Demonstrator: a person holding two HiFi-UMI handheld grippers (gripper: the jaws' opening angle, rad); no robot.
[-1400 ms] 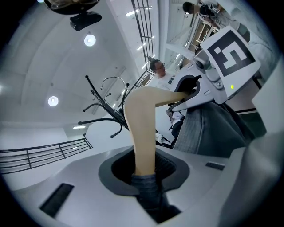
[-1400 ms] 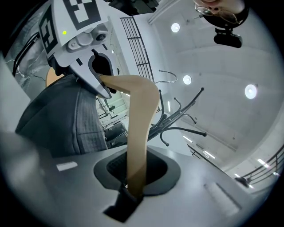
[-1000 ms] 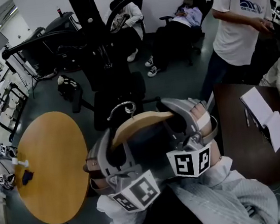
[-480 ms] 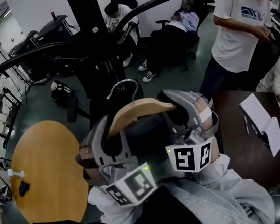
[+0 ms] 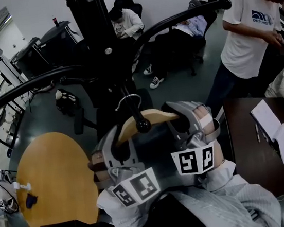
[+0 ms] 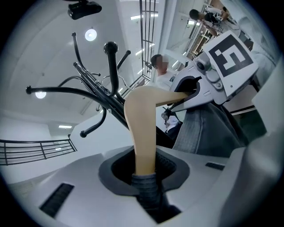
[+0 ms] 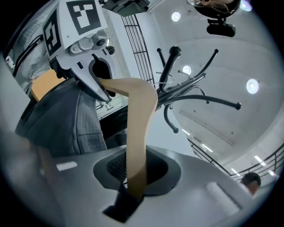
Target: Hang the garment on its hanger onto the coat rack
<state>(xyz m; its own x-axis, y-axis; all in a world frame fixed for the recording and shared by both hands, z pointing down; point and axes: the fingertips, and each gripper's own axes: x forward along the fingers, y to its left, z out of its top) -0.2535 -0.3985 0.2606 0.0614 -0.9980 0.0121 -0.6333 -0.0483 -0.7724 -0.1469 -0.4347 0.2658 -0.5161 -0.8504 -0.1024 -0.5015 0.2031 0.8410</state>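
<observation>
Head view looks down on two hand-held tools lifting a wooden hanger [image 5: 152,118] up against a black coat rack [image 5: 100,43]. The left tool [image 5: 119,145] is clamped on the hanger's left end and the right tool [image 5: 180,122] on its right end, and each gripper view shows the wood pinched between closed jaws. The grey garment [image 6: 203,129] hangs from the hanger between the two tools. The metal hook [image 5: 129,100] sits just beside the rack's pole, near a ball-tipped peg [image 5: 143,126], but I cannot tell whether it is over the peg. This looks like the hanging step. Next, the hook likely needs guiding over a peg and lowering until it catches, before either tool lets go.
</observation>
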